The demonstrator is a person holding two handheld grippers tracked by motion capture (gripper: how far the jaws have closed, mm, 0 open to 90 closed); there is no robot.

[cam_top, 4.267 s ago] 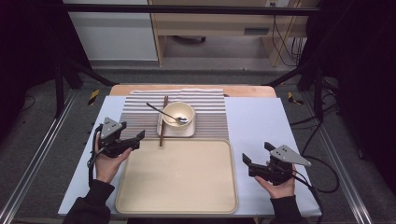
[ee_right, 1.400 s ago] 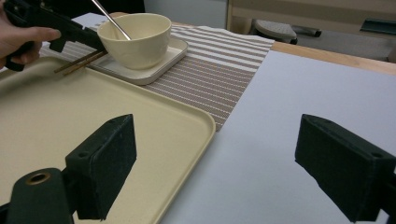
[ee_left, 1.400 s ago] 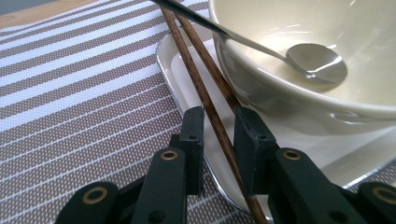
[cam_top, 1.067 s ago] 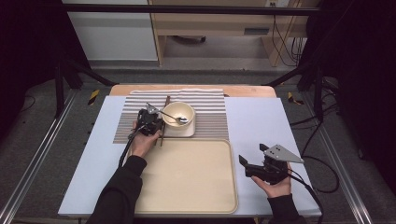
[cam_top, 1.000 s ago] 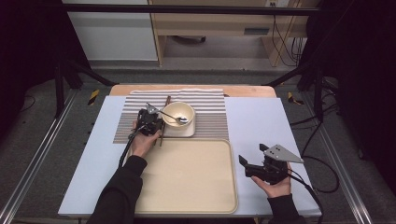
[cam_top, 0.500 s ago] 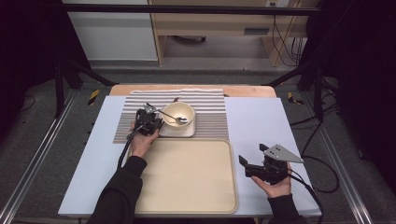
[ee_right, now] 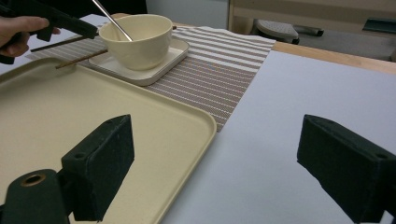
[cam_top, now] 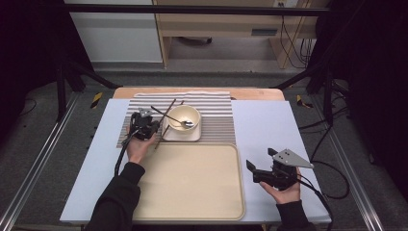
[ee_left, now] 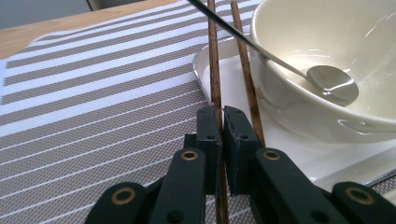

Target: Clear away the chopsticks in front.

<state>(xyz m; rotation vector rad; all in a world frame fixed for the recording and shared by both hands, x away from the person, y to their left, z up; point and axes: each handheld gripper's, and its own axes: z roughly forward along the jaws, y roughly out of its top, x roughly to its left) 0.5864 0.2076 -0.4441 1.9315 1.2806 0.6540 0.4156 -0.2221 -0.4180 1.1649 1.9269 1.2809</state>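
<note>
**Left gripper clamped on one chopstick beside the bowl**

Nearest the viewer, at about 4 o'clock on the table, the right gripper [cam_top: 262, 169] rests in the person's hand on the blue-grey table surface [cam_top: 269, 120], its jaws wide apart and holding nothing; it sits just right of the cream tray [cam_top: 192, 192]. Farther off, at roughly 11 o'clock, the left gripper [ee_left: 222, 122] has its jaws pressed together on one wooden chopstick [ee_left: 214, 70], gripped near its lower end. That chopstick's long axis runs straight ahead of the jaws, away from the person and alongside the square plate [ee_left: 224, 79]. A second chopstick [ee_left: 243, 65] lies just beside the first, apparently resting on the plate's rim and outside the grip. Beyond them the bowl [cam_top: 183, 117] stands on the plate with a metal spoon [ee_left: 327, 81] inside, its handle crossing over both sticks. All sit on the striped placemat [cam_top: 216, 108]. The left hand is much the nearer; any lift would probably have to clear the spoon handle.
</note>
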